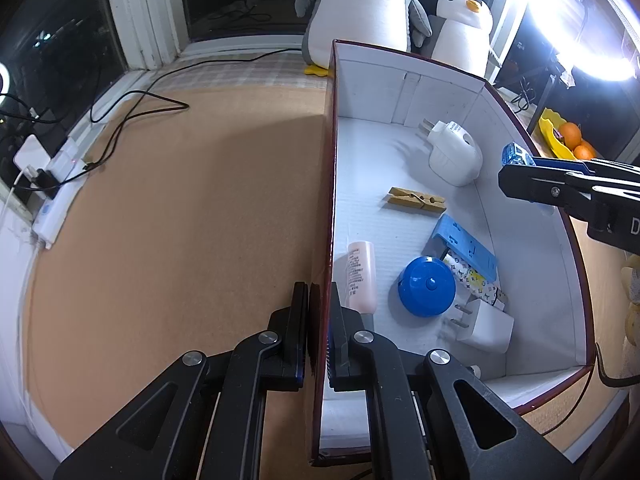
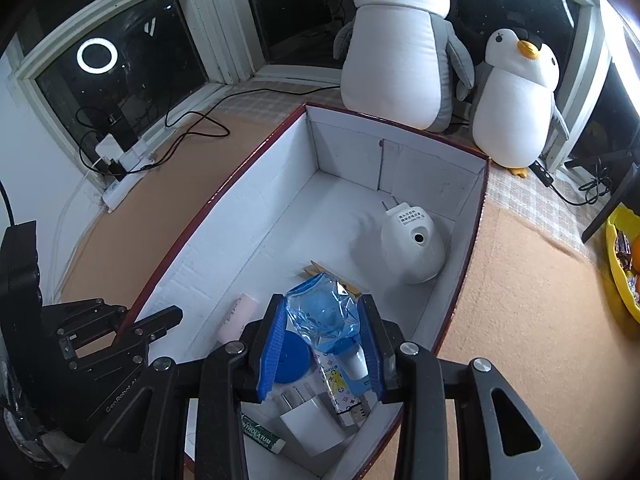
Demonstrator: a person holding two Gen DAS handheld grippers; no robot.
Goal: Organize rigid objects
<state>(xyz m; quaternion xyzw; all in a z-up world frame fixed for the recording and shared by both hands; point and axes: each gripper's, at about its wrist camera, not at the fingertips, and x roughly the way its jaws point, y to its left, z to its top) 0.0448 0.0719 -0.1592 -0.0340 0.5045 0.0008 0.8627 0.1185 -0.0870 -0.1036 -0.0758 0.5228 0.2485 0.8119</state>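
Note:
A white box with a dark red rim (image 1: pixel 330 160) (image 2: pixel 208 204) stands on the tan mat. My left gripper (image 1: pixel 320 308) is shut on the box's left wall near its front end. My right gripper (image 2: pixel 324 320) is shut on a clear blue plastic object (image 2: pixel 322 310) and holds it above the box; it shows in the left wrist view (image 1: pixel 517 157) over the right wall. Inside lie a white plug-in device (image 1: pixel 454 152), a wooden clothespin (image 1: pixel 416 199), a pink tube (image 1: pixel 361 276), a blue round case (image 1: pixel 427 286), a blue flat piece (image 1: pixel 466 246) and a white charger (image 1: pixel 486 326).
Two plush penguins (image 2: pixel 400 48) (image 2: pixel 516 96) stand behind the box. A power strip with black cables (image 1: pixel 48 176) lies at the left by the window. A yellow bowl with oranges (image 1: pixel 568 138) sits at the right. A green-labelled stick (image 2: pixel 262 436) lies in the box's near corner.

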